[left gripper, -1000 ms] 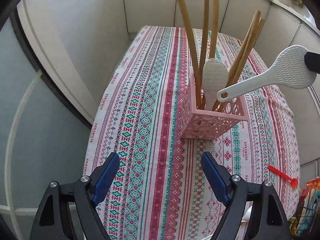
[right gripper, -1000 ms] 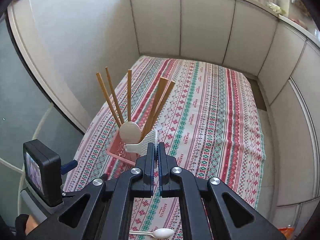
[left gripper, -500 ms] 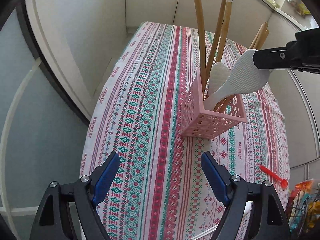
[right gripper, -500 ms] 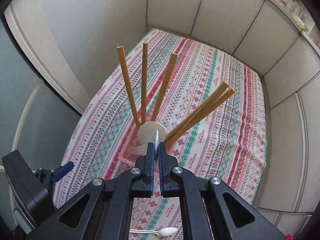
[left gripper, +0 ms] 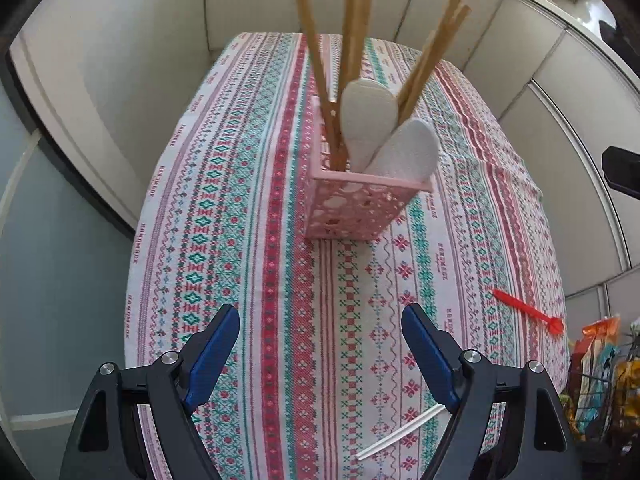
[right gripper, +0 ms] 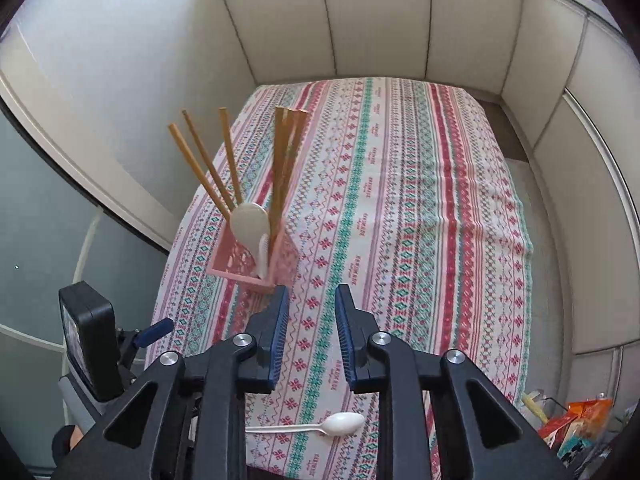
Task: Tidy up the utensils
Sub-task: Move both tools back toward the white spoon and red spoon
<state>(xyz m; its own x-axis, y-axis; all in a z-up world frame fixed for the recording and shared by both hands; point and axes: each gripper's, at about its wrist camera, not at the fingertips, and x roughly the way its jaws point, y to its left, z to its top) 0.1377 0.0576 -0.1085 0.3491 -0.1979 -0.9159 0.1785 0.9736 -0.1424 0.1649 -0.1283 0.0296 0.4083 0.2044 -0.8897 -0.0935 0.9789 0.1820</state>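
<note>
A pink lattice holder point(left gripper: 360, 208) point(right gripper: 256, 262) stands on the patterned tablecloth point(left gripper: 248, 216). It holds several wooden sticks point(left gripper: 316, 48) point(right gripper: 200, 164) and two white rice paddles point(left gripper: 404, 150) point(right gripper: 250, 222), heads up. My left gripper point(left gripper: 320, 320) is open and empty, in front of the holder. My right gripper point(right gripper: 311, 300) is open and empty, just right of and in front of the holder. A white plastic spoon point(right gripper: 320, 426) lies under it near the front edge; its handle shows in the left wrist view point(left gripper: 400, 434). A red plastic spoon point(left gripper: 528, 310) lies at the right.
White cabinet panels point(right gripper: 380, 20) wall the table at the back and right. A glass pane point(left gripper: 48, 260) is at the left. Colourful packets in a wire basket point(left gripper: 600, 364) point(right gripper: 576, 428) sit past the table's front right corner.
My right gripper lowered the white rice paddle into the holder, let go and drew back. Its jaws went from shut to open. The left gripper stayed open.
</note>
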